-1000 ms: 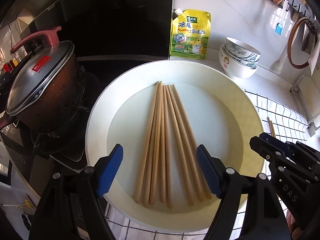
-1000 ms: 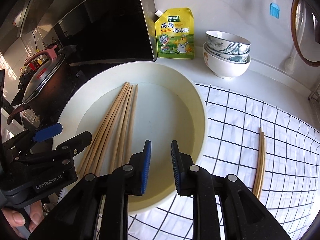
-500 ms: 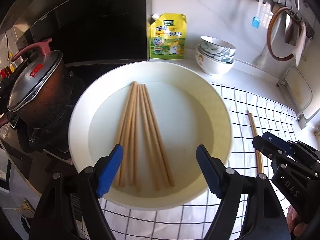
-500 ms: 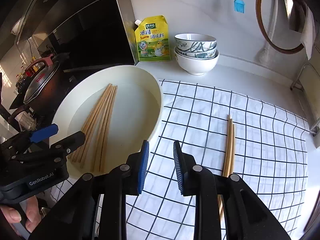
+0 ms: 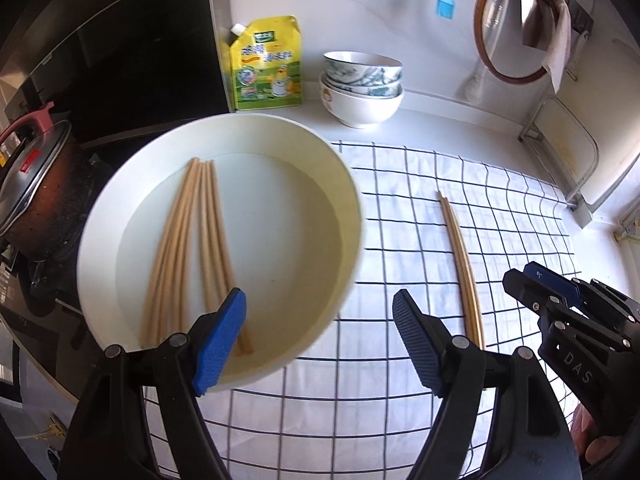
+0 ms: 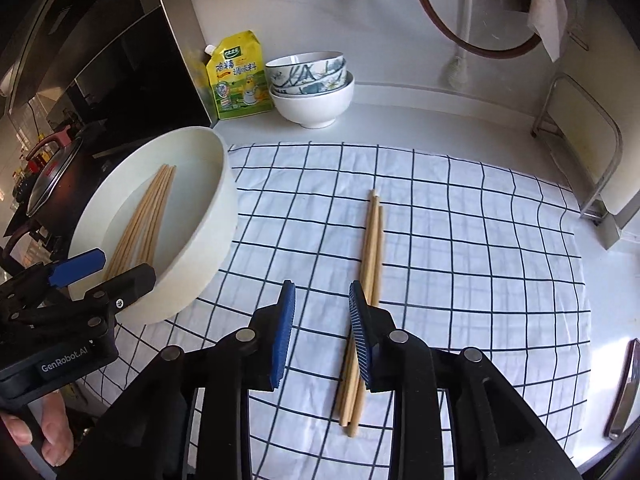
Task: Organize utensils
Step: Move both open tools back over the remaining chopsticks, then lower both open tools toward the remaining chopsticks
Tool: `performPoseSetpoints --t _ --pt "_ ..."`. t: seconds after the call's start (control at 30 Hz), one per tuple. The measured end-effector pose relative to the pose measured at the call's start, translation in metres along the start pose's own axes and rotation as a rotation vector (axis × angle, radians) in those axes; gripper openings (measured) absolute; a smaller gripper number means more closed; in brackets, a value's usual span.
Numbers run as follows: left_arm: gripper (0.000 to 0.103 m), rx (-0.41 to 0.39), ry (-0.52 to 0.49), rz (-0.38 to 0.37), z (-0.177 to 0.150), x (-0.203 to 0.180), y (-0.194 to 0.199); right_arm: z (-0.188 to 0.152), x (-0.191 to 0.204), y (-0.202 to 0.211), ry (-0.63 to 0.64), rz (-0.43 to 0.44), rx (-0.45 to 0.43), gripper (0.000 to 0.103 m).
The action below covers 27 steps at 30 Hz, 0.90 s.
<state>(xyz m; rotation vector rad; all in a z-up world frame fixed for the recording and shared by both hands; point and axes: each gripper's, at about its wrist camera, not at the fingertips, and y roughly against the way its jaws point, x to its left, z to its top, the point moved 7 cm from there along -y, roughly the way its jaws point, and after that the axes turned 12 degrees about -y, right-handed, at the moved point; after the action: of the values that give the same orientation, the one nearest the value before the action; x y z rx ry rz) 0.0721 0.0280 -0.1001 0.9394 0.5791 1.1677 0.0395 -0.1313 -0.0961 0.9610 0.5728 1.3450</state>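
Chopsticks, overall: two groups of wooden chopsticks, one in the basin and one on the cloth; none is held.
Checked cloth (image 6: 460,240): white with a dark grid, it fills the centre and right of the right wrist frame.
White basin (image 5: 352,200): centre left of the left wrist frame, its right edge over the cloth; the water in it looks shallow.
Chopsticks in basin (image 5: 188,240): a loose fan lying flat, long axis running from the near rim toward the top of the frame.
Chopsticks on cloth (image 6: 370,264): a tight bundle, well apart from the basin, long axis running up and down the frame; its near end lies at the bottom centre.
Left gripper (image 5: 316,340): jaws wide apart and empty, hanging over the basin's near rim.
Right gripper (image 6: 322,332): jaws slightly parted, nothing between them.
Deciding relation: the cloth bundle passes just behind the right gripper's right pad, so it lies slightly to the right of the gap. I judge the right gripper much the nearer to that bundle, while the left is nearer to the basin's fan.
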Motion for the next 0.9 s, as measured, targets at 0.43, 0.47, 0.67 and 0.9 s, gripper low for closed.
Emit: performPoseSetpoints --t 0.43,0.47,0.67,0.9 --pt "0.074 0.050 -0.057 -0.029 -0.006 -0.052 -0.021 -0.017 -0.059 -0.015 -0.063 -0.053 0.046 0.029" --pt "0.074 0.054 -0.060 -0.031 -0.007 -0.054 -0.023 -0.017 -0.062 -0.017 -0.064 -0.055 0.048 0.029" --pt "0.075 0.075 -0.069 -0.028 -0.010 -0.063 -0.030 -0.019 -0.072 -0.024 -0.067 -0.064 0.054 0.030" --pt "0.075 0.089 -0.073 -0.026 -0.012 -0.068 -0.038 -0.021 -0.076 -0.034 -0.058 -0.067 0.067 0.032"
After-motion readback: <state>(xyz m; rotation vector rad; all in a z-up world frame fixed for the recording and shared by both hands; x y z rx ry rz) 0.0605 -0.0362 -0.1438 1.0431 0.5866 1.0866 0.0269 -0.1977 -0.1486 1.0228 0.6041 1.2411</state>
